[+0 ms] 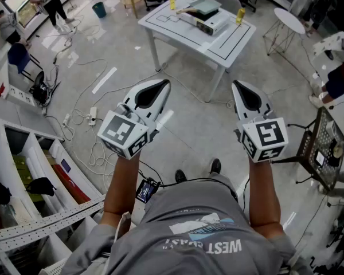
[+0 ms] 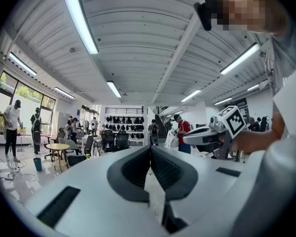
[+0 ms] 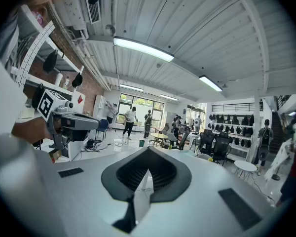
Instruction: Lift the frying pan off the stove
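White shells and black pads are nearly all that shows of the left gripper (image 1: 164, 85) and the right gripper (image 1: 237, 86). The hands that hold them are hidden under the marker cubes (image 1: 125, 133), so only the bare forearms (image 1: 119, 182) come into sight. Both forearms reach straight out from the body, side by side and well apart, above the grey shirt (image 1: 200, 222) and the floor (image 1: 195, 125). Each gripper lies about level and points away from the person.

In the left gripper view the left gripper's (image 2: 149, 147) pads meet at the tip with nothing between them. The right gripper view shows the same: its own gripper's (image 3: 148, 150) jaws are closed together and empty.

No view lets the frying pan or the stove be made out. Beyond the grippers stands a white tabletop (image 1: 229, 46) bearing a flat stack (image 1: 203, 13) too small to identify and two yellow bottles (image 1: 239, 15). Shelving (image 1: 28, 165) is cut off at the left edge and a black mesh frame (image 1: 324, 148) at the right. Cables (image 1: 83, 119) trail over the floor.
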